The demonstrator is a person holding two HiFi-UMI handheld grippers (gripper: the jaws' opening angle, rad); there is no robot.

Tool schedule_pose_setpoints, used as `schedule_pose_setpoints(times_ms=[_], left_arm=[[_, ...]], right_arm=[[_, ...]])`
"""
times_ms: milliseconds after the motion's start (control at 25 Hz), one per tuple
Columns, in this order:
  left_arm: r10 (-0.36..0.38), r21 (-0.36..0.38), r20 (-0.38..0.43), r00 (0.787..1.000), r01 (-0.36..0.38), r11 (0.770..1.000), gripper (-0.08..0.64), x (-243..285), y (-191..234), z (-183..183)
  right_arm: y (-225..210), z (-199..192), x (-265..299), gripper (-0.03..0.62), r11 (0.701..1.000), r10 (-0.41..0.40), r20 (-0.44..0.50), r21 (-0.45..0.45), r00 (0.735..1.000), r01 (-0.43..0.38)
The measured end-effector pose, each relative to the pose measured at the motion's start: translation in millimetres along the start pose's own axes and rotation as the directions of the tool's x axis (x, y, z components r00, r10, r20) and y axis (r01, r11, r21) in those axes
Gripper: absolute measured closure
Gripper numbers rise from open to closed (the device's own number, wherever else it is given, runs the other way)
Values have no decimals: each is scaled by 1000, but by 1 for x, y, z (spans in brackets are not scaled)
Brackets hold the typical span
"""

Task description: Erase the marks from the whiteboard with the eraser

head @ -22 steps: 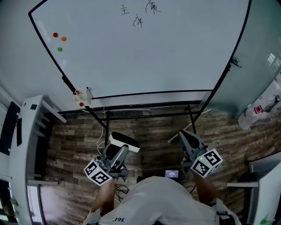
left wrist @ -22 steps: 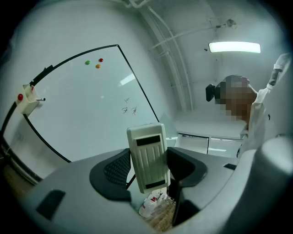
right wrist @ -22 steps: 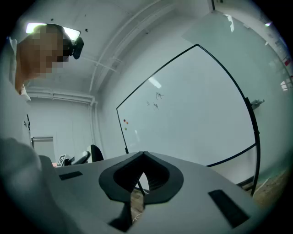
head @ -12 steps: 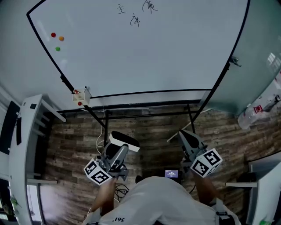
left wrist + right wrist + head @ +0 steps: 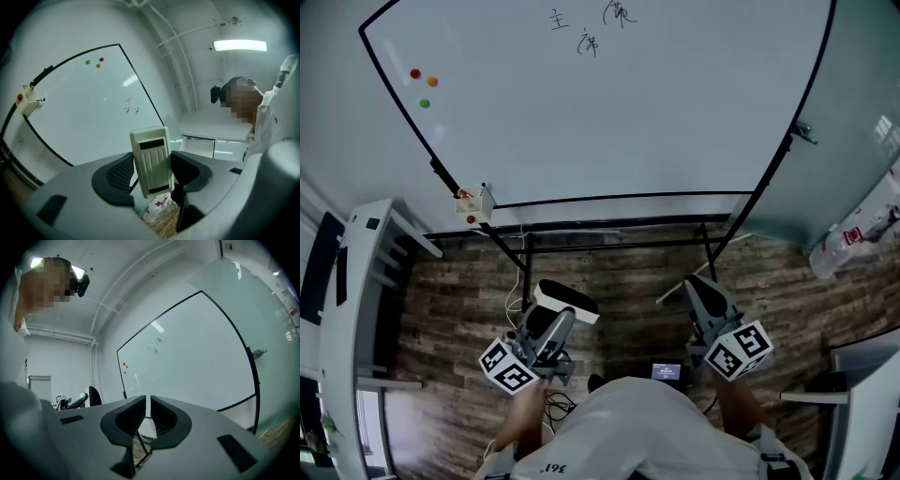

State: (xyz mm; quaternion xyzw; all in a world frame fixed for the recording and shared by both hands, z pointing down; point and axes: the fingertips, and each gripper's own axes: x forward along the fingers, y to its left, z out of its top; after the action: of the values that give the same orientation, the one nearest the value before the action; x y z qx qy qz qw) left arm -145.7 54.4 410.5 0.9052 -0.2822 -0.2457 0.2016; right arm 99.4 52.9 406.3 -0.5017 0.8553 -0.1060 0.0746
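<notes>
— Left gripper (image 5: 150,172)?
— Jaws clamped on the pale eraser (image 5: 151,160), held upright, low over the wood floor (image 5: 619,281), well short of the whiteboard (image 5: 628,131).
— Right gripper (image 5: 148,414)?
— Jaws all but together, nothing between.
— Marks (image 5: 591,28)?
— High up, near the top edge. Bare white below, down to the black bottom frame. Three coloured magnets (image 5: 423,85) towards the left edge.

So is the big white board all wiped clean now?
Not clean. The large white whiteboard shows black scribbled marks near its top, and the ribbed cream eraser sits clamped in the left gripper, away from the board.
</notes>
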Motion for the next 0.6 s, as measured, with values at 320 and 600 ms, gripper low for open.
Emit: schedule_pose_setpoints(times_ms=[320,600], left_arm=[[21,15,5,1000,-21,1000,301,10,1,-4],[36,26,14,999,-36,999,301,30,-1,-14]], right_arm=[[-14,-2,-2,477,1000,-3,-21,-29,1000,2],[-37,1,-2,479,999,7,-38,-41,999,-8]])
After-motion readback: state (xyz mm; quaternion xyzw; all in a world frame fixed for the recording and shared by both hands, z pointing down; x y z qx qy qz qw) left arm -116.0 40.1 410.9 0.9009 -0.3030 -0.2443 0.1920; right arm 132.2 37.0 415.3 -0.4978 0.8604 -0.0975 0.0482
